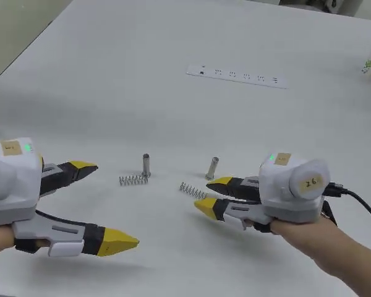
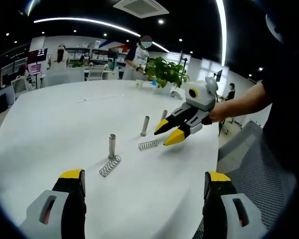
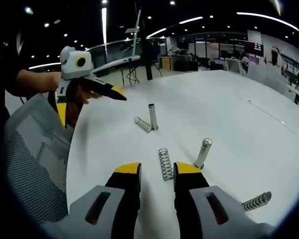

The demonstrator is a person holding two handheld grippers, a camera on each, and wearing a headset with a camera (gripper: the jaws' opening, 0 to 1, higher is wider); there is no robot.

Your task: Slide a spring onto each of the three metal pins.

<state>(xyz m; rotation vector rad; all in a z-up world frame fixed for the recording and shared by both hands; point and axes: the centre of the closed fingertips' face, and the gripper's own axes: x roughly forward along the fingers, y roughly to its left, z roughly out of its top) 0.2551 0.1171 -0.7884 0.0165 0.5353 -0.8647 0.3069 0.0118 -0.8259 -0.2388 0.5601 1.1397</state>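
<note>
The left gripper [image 1: 102, 204] hovers over the white bench [image 1: 173, 111] with its jaws wide apart and empty. The right gripper [image 1: 211, 194] has its jaws narrowly parted and grips nothing; its tips are just beside the first spring [image 1: 191, 190], which lies flat. The second spring [image 1: 133, 180] lies at the foot of the upright left pin [image 1: 146, 164]. The right pin [image 1: 213, 167] stands near the right gripper.

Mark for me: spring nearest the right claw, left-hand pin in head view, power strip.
spring [image 3: 164, 163]: right gripper view, middle of the coil.
left-hand pin [image 1: 146, 165]: head view, middle of the shaft.
power strip [image 1: 236, 76]: head view, middle of its top face.
</note>
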